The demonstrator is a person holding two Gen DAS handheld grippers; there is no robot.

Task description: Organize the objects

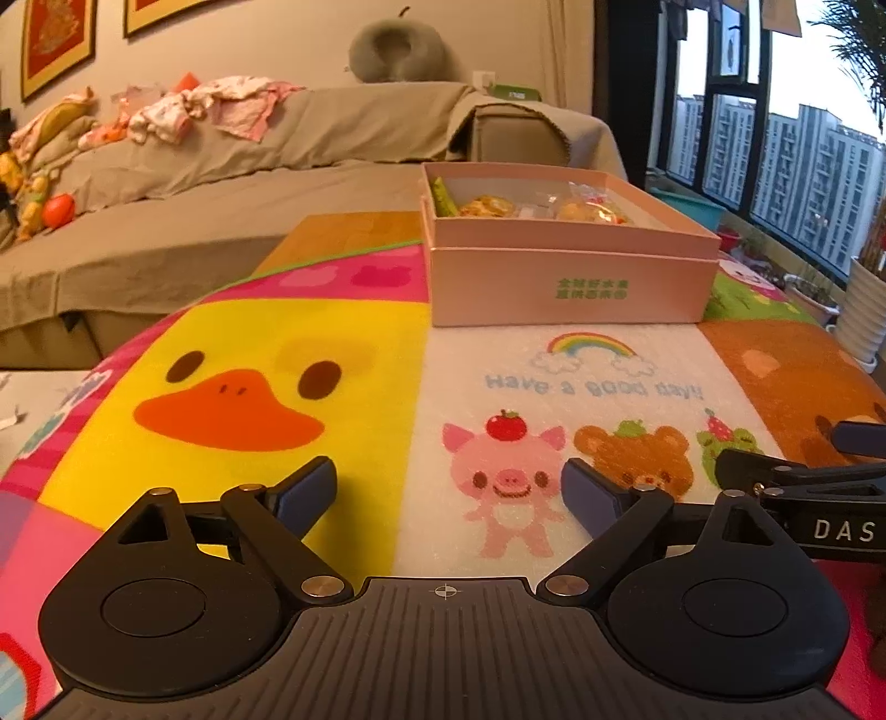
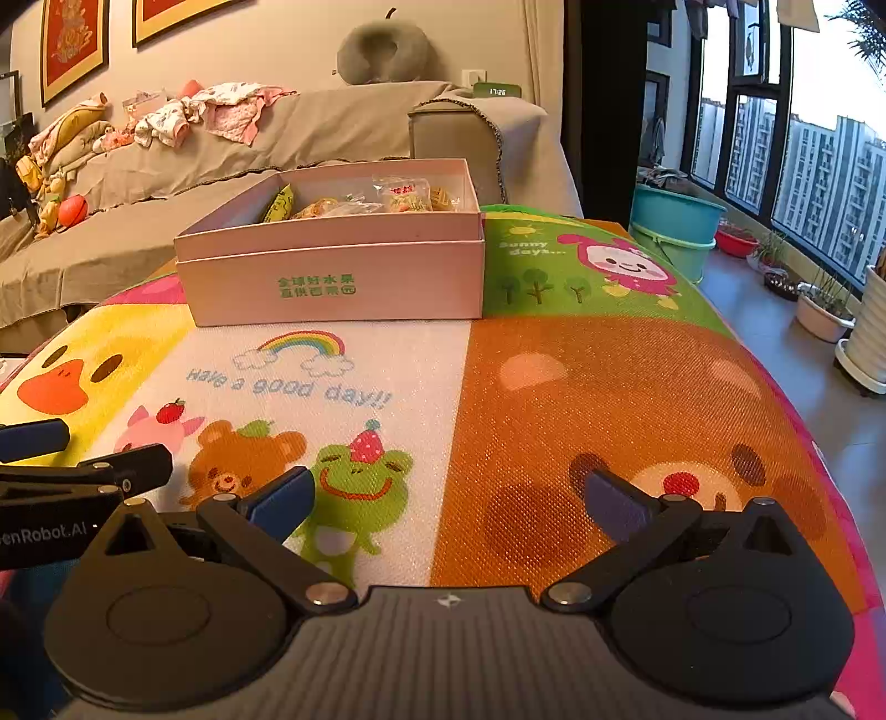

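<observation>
Covering the table, a cartoon mat (image 2: 609, 376) fronts a sofa (image 2: 310, 133), seemingly cloth-draped.

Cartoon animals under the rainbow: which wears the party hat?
The green frog, rightmost of the three; the pig and bear carry fruit.

Domestic living room in a high-rise flat.

A sofa (image 2: 232, 166) draped in a taupe cover stands against the wall, with baby clothes (image 2: 221, 113) heaped along its backrest, a grey neck pillow (image 2: 385, 52) on top and small toys (image 2: 72, 210) at its left end. Framed red-and-gold pictures (image 2: 72, 44) hang above it. A children's cartoon play mat (image 2: 554, 387) covers the worktop in front. To the right, large dark-framed windows (image 2: 775, 138) look out on apartment towers; potted plants (image 2: 825, 310) and stacked plastic basins (image 2: 675, 221) line the floor beneath them.
</observation>
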